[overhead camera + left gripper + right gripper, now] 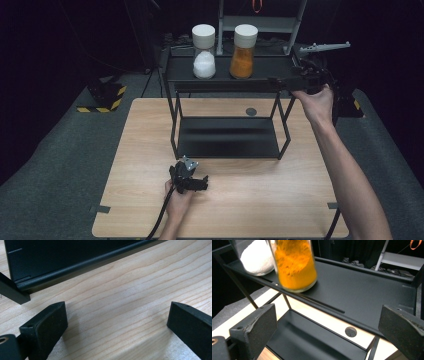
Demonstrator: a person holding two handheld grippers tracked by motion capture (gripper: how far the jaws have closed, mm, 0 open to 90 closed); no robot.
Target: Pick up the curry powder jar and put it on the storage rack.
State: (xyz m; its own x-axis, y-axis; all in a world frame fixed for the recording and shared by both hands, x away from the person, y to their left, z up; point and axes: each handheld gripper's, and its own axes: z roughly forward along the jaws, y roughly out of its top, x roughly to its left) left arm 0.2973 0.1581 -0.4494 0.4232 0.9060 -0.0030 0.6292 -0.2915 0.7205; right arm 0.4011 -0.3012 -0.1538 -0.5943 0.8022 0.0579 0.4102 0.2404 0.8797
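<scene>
Wooden table (250,200) carried a black two-tier rack (227,137) toward its far side; everything below is placed relative to that rack. Top shelf (367,292) held two cork-lidded jars side by side: white-powder jar (204,45) on the left, orange-powder jar (244,45) on the right, both upright and apart. Lower shelf (227,137) was bare. Right gripper (306,75) sat at the rack's right end, level with the top shelf, jaws spread wide with nothing between them, pointed toward the orange jar. Left gripper (189,177) rested on the table just in front of the rack's front edge, jaws likewise spread and gripping nothing.
</scene>
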